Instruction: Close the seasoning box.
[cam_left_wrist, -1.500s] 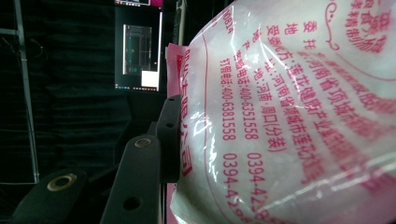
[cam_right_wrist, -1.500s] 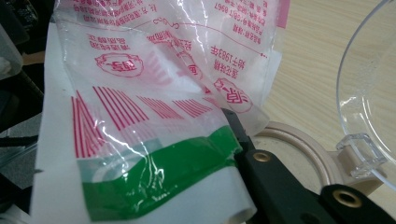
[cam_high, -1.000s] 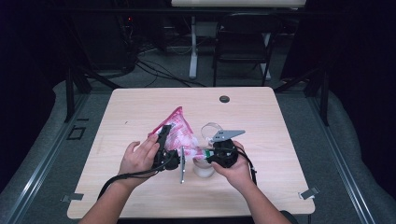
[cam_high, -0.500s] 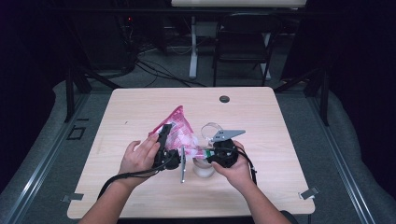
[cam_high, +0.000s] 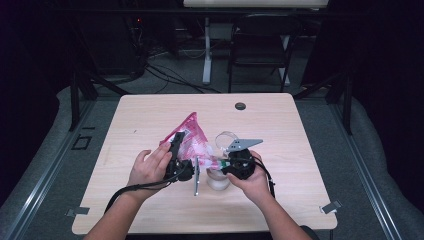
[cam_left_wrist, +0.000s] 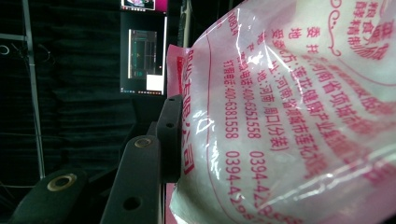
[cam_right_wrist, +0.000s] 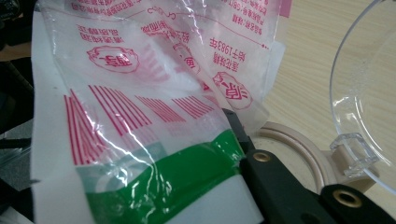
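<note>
Both grippers clench a pink-printed plastic pouch (cam_high: 192, 140) of white powder above the worktop (cam_high: 300, 130): left gripper (cam_high: 176, 150) on its body, right gripper (cam_high: 220, 164) on its green-banded edge. Soft, slippery film likely sags; the edges offer the surest hold.

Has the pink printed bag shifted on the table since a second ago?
No. In the high view the pink printed bag keeps its place relative to the dark round grommet near the table's far edge, its peak pointing the same way.

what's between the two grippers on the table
The pink-printed plastic bag spans the gap in the high view, with the left gripper and right gripper each shut on it; a container's beige rim lies below.
</note>
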